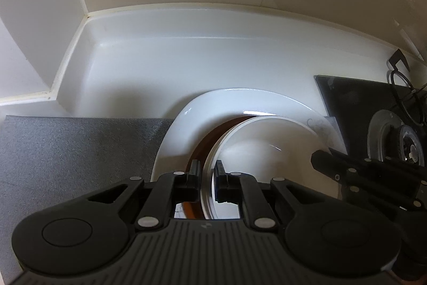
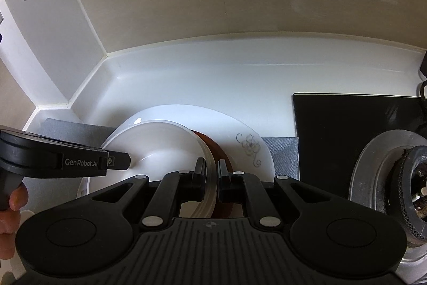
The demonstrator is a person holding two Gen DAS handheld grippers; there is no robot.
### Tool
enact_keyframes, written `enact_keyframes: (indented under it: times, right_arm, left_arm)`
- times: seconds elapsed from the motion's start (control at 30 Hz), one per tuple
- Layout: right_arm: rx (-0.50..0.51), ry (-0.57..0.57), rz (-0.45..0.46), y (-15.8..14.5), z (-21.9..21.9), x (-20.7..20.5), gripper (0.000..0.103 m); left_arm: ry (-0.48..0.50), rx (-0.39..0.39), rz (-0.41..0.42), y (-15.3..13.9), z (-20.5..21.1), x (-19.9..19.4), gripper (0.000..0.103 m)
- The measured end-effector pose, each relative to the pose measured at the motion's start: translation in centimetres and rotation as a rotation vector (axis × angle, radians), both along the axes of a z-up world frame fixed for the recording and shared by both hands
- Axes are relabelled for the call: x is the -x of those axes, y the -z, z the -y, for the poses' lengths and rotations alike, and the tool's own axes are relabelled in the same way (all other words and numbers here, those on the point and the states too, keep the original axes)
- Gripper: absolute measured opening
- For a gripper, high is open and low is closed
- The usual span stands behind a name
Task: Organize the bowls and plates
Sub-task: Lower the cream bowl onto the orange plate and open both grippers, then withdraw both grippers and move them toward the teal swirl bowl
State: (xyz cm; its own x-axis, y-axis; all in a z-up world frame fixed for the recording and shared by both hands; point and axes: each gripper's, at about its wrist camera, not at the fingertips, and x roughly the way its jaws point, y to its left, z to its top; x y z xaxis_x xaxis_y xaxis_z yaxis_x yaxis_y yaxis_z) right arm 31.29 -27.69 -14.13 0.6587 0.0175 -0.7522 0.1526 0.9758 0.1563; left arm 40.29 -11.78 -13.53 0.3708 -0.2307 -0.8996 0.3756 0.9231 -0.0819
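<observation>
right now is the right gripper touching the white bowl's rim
Touching. The right wrist view shows the right gripper with one finger inside and one outside the white bowl, both pressed against its rim.

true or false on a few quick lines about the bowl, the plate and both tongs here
1. Both tongs, left and right, grip the white bowl by its rim. True.
2. The bowl sits over a large white plate. True.
3. The plate is plain, with no pattern. False: a grey flower is drawn on its rim.
4. A grey mat lies under the plate. True.
5. The stove burner is left of the dishes. False: it is on the right.
</observation>
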Motion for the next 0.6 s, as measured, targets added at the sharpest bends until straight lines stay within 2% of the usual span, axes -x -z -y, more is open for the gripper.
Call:
enact_keyframes:
  times: [0.1, 0.17, 0.23, 0.33, 0.43, 0.5, 0.53, 0.6]
  right_arm:
    - [0.000, 0.006, 0.011, 0.1, -0.1, 0.1, 0.009]
    - [0.003, 0.007, 0.014, 0.2, -0.2, 0.1, 0.010]
    - [0.000, 0.010, 0.016, 0.3, -0.2, 0.2, 0.011]
    - [-0.006, 0.021, 0.019, 0.3, 0.0, 0.4, 0.012]
    - [-0.001, 0.041, 0.030, -0.1, 0.2, 0.7, 0.035]
    - [0.003, 0.049, 0.054, -0.6, 0.4, 1.4, 0.054]
    - [0.008, 0.054, 0.063, -1.0, 0.5, 1.8, 0.058]
    - [0.025, 0.073, 0.086, -1.8, 0.7, 2.8, 0.072]
  left_arm:
    - [-0.006, 0.015, 0.020, -0.3, -0.2, 0.0, 0.012]
    - [-0.006, 0.027, 0.038, -0.6, -0.3, 0.1, 0.023]
    - [-0.011, 0.033, 0.052, -1.0, -0.4, 0.2, 0.060]
    - [-0.013, 0.032, 0.098, -1.6, -0.4, 0.5, 0.083]
    - [-0.013, 0.043, 0.109, -2.1, -0.6, 0.6, 0.092]
    - [-0.018, 0.050, 0.115, -2.6, -0.8, 0.8, 0.098]
    - [-0.022, 0.052, 0.122, -2.9, -1.0, 1.0, 0.103]
    - [-0.030, 0.068, 0.148, -3.7, -1.5, 1.6, 0.103]
